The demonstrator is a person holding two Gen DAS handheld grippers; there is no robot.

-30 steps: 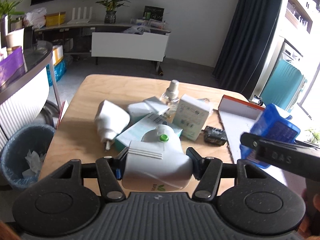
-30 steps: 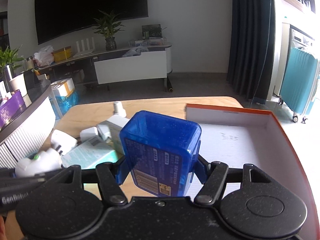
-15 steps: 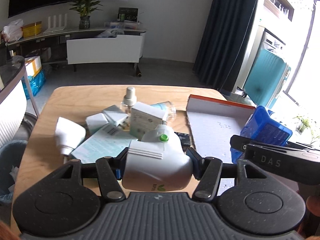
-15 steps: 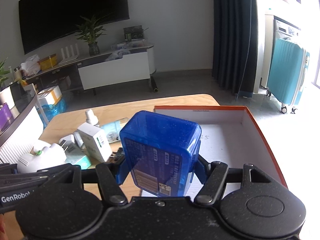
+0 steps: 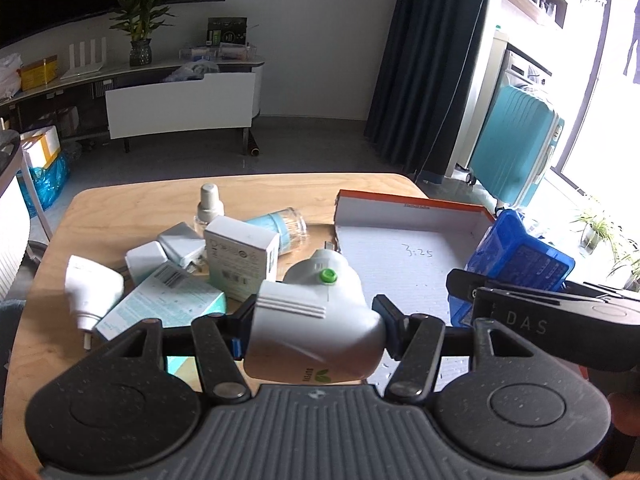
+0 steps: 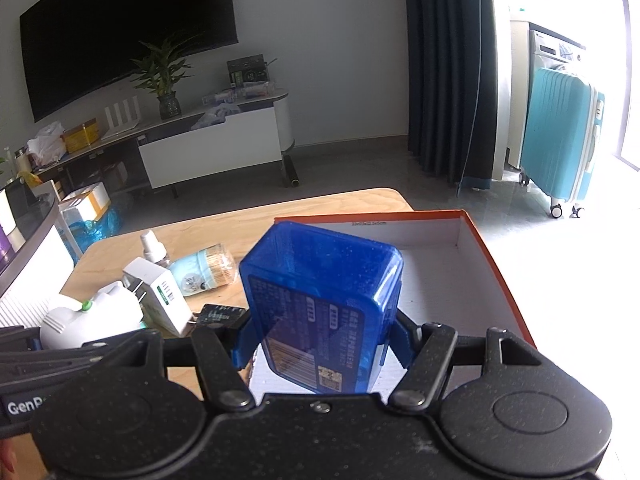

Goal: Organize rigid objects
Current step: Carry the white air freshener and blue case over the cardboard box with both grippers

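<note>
Wooden tabletop (image 5: 120, 200) with orange-rimmed white cardboard tray (image 5: 400, 264). Left gripper (image 5: 314, 316) clamps a white plastic plug-in device (image 5: 320, 320); right gripper (image 6: 320, 340) clamps a blue translucent plastic box (image 6: 320, 300) above the tray.

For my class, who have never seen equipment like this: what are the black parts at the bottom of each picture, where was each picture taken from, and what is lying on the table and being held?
No robot here: a person carries two hand-held grippers, each with a camera looking along its jaws. The black parts are the grippers themselves. One picture is from the left gripper, whose jaws are clamped on a white plug-in device with a green button. The other is from the right gripper, clamped on a blue plastic box. On the wooden table lie a small spray bottle, white chargers and cartons, and an open orange-rimmed cardboard box, seemingly where things get sorted.
</note>
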